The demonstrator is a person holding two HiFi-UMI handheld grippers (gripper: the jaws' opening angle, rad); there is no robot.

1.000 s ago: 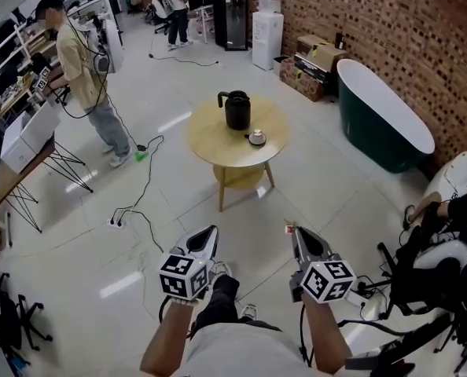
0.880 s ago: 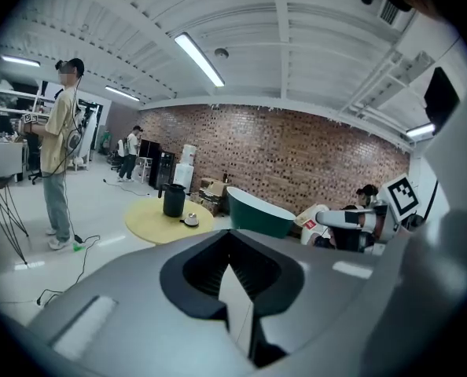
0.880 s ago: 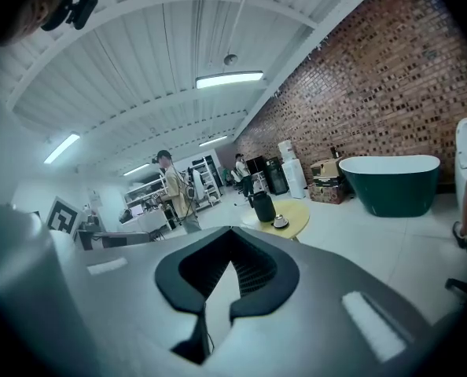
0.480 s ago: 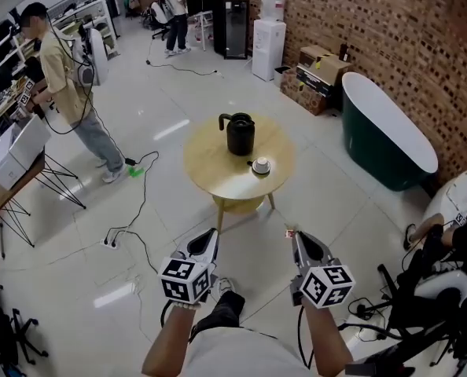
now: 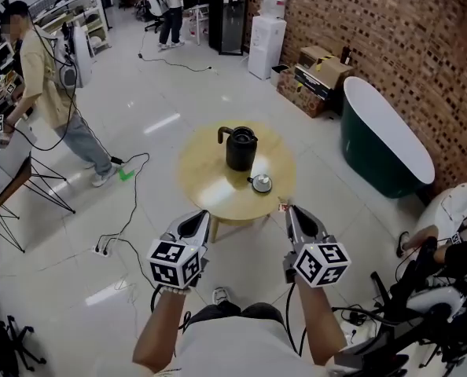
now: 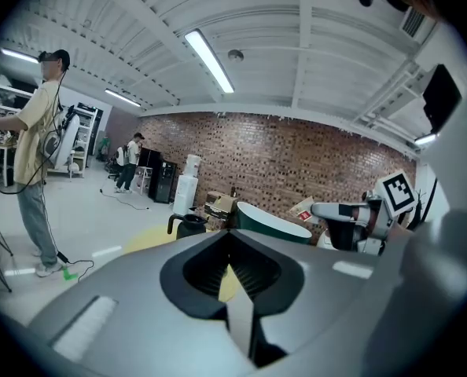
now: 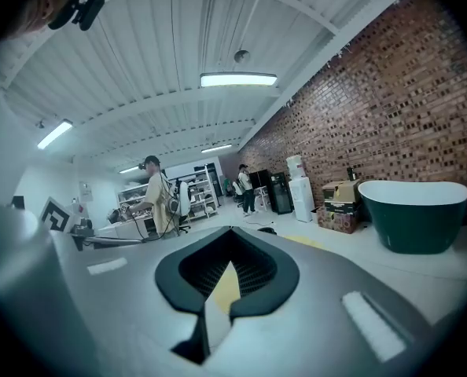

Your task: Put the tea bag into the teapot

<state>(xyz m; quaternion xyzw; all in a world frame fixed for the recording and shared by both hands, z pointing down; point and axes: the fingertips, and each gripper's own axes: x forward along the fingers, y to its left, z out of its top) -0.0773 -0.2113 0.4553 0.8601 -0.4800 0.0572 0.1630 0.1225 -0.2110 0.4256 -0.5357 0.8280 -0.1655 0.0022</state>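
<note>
The tea bag [image 5: 283, 206] is hanging pinched between the jaws of the right gripper [image 5: 290, 210], at the near edge of the round desk [image 5: 210, 181]. The teapot [image 5: 240, 148] is standing mid-desk, with a small cup [image 5: 259, 183] just beside it. The left gripper [image 5: 202, 217] is hovering level alongside, jaws pressed together on nothing. A green bathtub [image 5: 383, 144] is sitting by the brick wall [image 5: 406, 45]; a person [image 5: 49, 77] is standing at the far left.
</note>
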